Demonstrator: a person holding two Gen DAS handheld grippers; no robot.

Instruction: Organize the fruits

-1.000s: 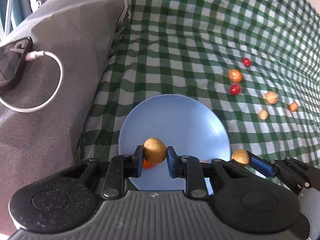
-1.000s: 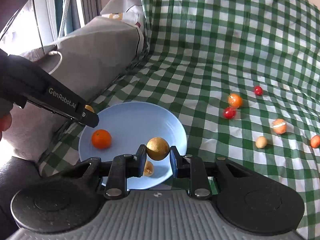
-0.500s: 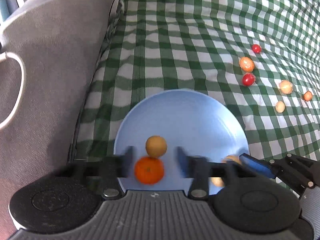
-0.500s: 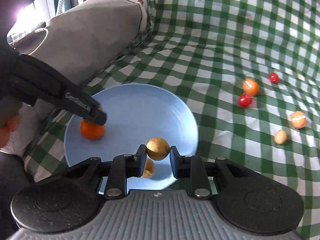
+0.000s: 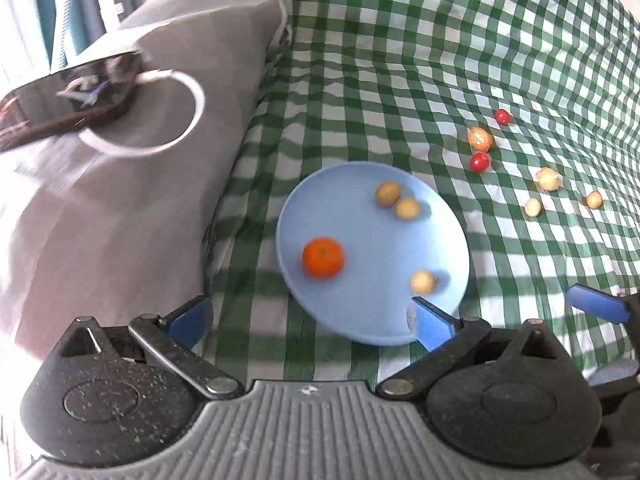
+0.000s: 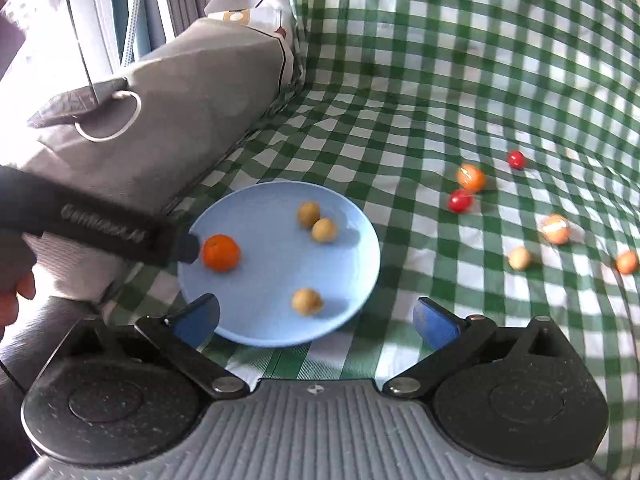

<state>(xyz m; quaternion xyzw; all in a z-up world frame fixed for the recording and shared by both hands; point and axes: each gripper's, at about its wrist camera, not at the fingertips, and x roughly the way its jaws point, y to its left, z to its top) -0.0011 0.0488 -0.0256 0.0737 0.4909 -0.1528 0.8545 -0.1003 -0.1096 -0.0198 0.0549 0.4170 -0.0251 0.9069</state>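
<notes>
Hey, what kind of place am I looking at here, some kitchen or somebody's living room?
Probably a home living space, not a kitchen: the green checked cloth lies rumpled over a soft surface, a grey cushion carries a phone on a white charging cable, and curtains hang behind. Which room exactly is unclear.

A home: checked cloth (image 5: 400,60) beside a grey cushion (image 5: 180,80)

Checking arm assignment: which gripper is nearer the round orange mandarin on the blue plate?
Left. The left gripper has its tip beside the round orange mandarin; the right gripper sits open at the blue plate's near edge.
</notes>
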